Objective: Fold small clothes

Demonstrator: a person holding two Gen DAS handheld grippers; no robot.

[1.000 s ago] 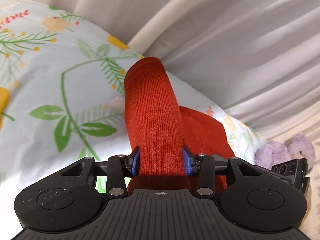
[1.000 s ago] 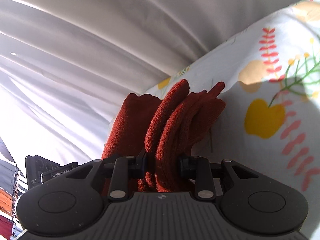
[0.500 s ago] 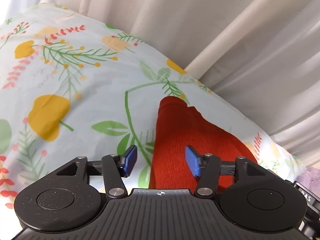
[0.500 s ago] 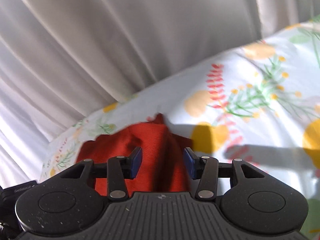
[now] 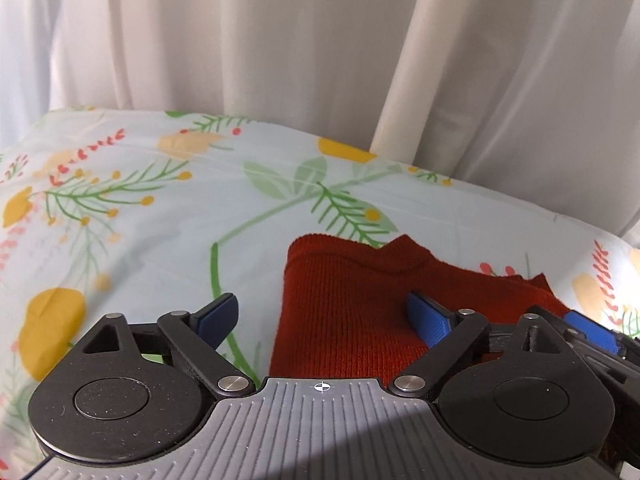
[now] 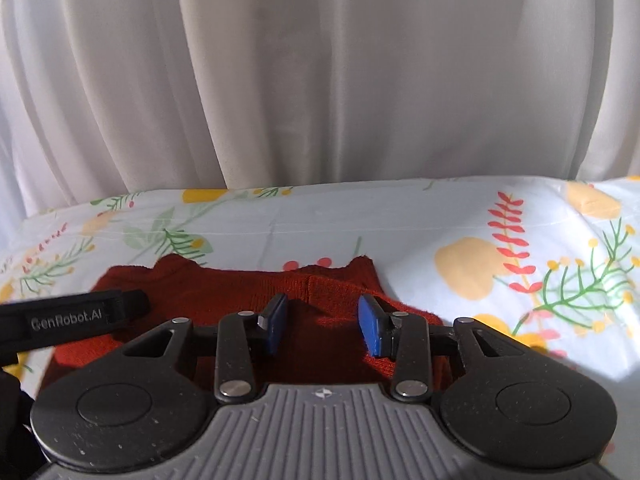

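Note:
A rust-red knitted garment [image 5: 344, 304] lies folded flat on the flower-print sheet [image 5: 140, 220]. My left gripper [image 5: 322, 316] is open wide just above the garment's left edge, holding nothing. In the right wrist view the same garment [image 6: 224, 292] lies flat, and my right gripper [image 6: 322, 326] is open above its right part, holding nothing. The right gripper's blue pad [image 5: 592, 334] shows at the right edge of the left wrist view. The left gripper's body [image 6: 76, 316] shows at the left of the right wrist view.
White curtains [image 5: 320, 48] hang right behind the sheet's far edge, also in the right wrist view [image 6: 320, 72]. The sheet [image 6: 520, 248] stretches to the left and right of the garment.
Both grippers held the red garment lifted one second ago. They let it go, and it now lies flat. Both jaws have opened wider and the grippers have drawn back from it.

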